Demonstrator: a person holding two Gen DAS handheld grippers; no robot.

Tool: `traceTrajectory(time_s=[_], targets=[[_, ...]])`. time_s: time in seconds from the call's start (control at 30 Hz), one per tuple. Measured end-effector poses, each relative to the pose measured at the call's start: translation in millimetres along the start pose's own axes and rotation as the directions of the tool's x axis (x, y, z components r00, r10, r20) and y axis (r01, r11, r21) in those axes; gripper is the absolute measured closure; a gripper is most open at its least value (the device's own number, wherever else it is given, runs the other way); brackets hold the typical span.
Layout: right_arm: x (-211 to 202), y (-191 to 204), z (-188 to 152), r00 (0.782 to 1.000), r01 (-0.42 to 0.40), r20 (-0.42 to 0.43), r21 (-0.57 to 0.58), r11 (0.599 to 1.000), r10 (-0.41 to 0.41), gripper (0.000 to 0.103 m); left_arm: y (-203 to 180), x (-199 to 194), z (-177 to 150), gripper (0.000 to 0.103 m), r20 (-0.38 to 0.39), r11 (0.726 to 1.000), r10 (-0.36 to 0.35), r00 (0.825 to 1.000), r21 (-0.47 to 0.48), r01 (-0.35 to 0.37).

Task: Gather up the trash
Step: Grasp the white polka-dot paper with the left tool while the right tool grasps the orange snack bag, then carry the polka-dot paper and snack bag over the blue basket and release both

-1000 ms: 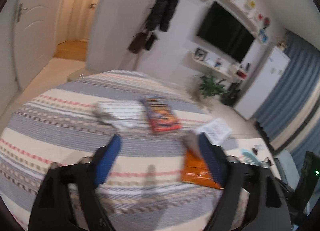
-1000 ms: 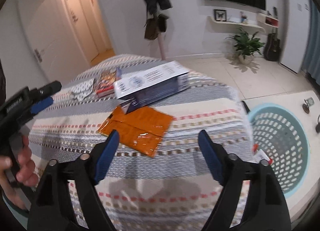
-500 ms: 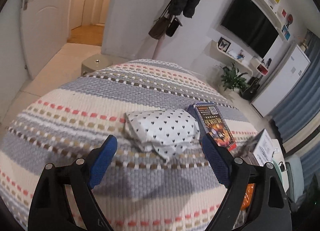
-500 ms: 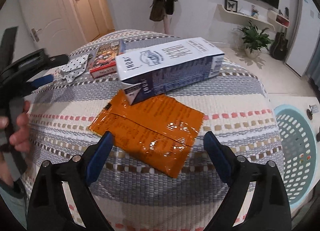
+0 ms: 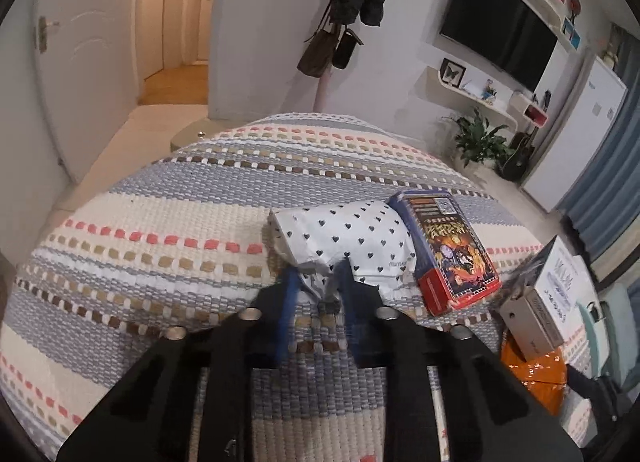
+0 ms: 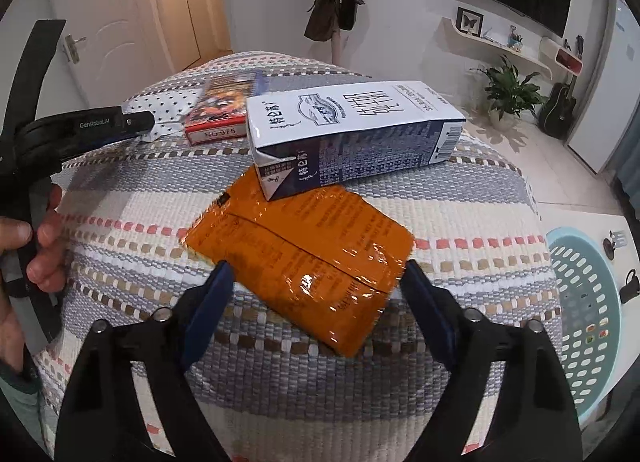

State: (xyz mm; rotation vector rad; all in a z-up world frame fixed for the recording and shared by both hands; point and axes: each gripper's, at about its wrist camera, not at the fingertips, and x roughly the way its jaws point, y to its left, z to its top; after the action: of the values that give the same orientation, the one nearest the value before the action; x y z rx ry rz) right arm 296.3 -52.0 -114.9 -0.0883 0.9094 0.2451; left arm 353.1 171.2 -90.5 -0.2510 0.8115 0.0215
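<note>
Step in hand: the pick-up stage of collecting trash, with both grippers at their targets on the striped surface [image 6: 460, 222], nothing lifted yet.
Left gripper [image 5: 316, 286]: its jaws were closing, nearly together, on the crumpled near corner of the heart-print white wrapper [image 5: 352, 238] at 12 o'clock; the blur hid whether the pads already pressed the paper.
Right gripper [image 6: 316, 302]: its jaws stood spread and were closing, one on each side of the near end of the orange foil pouch [image 6: 304, 254], not yet pressing it.
Beyond the pouch: a white-and-navy milk carton [image 6: 352, 130] lay on its side at 12 o'clock, its near corner resting on the pouch's far edge.
Farther: a red-and-blue printed box [image 6: 224, 110] at 11 o'clock, just beside the wrapper.
Basket: a pale blue laundry basket [image 6: 580, 302] stood on the floor at 3 o'clock.
Next move: probably finish both pinches, then slide the pouch from under the carton before lifting.
</note>
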Motion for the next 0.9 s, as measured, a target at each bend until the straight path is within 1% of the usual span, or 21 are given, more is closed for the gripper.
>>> traceTrajectory(time_s=[0.07, 0.1, 0.17, 0.23, 0.27, 0.37, 0.5, 0.6, 0.63, 0.67, 0.7, 0.8, 0.9], targets=[[-1.7, 2.3, -1.1, 1.000, -0.005, 0.009, -0.013, 1.000, 0.005, 0.035, 1.7, -0.9, -0.9, 0.089, 0.002, 1.000, -0.012, 1.000, -0.011, 0.012], [-4.9, 5.7, -4.0, 1.000, -0.008, 0.013, -0.023, 1.000, 0.008, 0.037, 1.5, -1.3, -1.2, 0.090, 0.003, 1.000, -0.017, 1.000, -0.012, 0.017], [-8.2, 9.6, -6.7, 0.999, -0.020, 0.025, -0.051, 0.999, 0.022, 0.051, 2.9, -6.4, -7.8, 0.092, 0.010, 1.000, -0.024, 1.000, -0.007, 0.024], [-13.4, 17.3, -11.0, 0.999, -0.034, 0.034, -0.078, 0.996, 0.037, 0.063, 3.8, -11.3, -10.9, 0.092, 0.024, 0.999, -0.035, 0.999, -0.001, 0.035], [-15.0, 20.0, -12.6, 0.999, -0.034, 0.038, -0.090, 0.995, 0.038, 0.065, 3.6, -13.5, -12.3, 0.093, 0.030, 0.999, -0.039, 0.999, -0.001, 0.039], [-19.5, 26.7, -15.5, 0.997, -0.059, 0.037, -0.112, 0.992, 0.063, 0.068, 7.2, -20.0, -15.0, 0.094, 0.046, 0.998, -0.063, 0.997, -0.014, 0.064], [-35.6, 30.6, -21.3, 0.990, -0.129, 0.049, -0.100, 0.987, 0.135, 0.073, 8.5, -25.2, -17.9, 0.094, 0.060, 0.997, -0.075, 0.995, -0.011, 0.076], [-48.2, 34.1, -21.2, 0.988, -0.128, 0.068, -0.107, 0.986, 0.136, 0.077, 6.1, -31.1, -21.8, 0.097, 0.071, 0.997, -0.080, 0.994, 0.002, 0.080], [-53.0, 33.6, -21.4, 0.987, -0.136, 0.073, -0.105, 0.985, 0.144, 0.080, 5.3, -34.0, -23.0, 0.098, 0.077, 0.996, -0.090, 0.993, 0.003, 0.090], [-55.9, 32.2, -21.6, 0.986, -0.139, 0.079, -0.103, 0.985, 0.147, 0.081, 5.3, -38.6, -26.4, 0.099, 0.086, 0.995, -0.102, 0.991, 0.005, 0.102], [-60.5, 31.0, -22.2, 0.985, -0.136, 0.088, -0.101, 0.986, 0.145, 0.081, 4.6, -43.1, -27.7, 0.099, 0.099, 0.993, -0.116, 0.988, 0.008, 0.115], [-70.9, 25.3, -24.5, 0.985, -0.120, 0.111, -0.092, 0.989, 0.130, 0.084, -0.3, -63.6, -28.5, 0.100, 0.164, 0.985, -0.174, 0.971, 0.035, 0.171], [-84.9, 16.8, -25.9, 0.982, -0.114, 0.140, -0.074, 0.991, 0.124, 0.085, -6.0, -80.5, -29.8, 0.100, 0.207, 0.976, -0.219, 0.954, 0.058, 0.211]])
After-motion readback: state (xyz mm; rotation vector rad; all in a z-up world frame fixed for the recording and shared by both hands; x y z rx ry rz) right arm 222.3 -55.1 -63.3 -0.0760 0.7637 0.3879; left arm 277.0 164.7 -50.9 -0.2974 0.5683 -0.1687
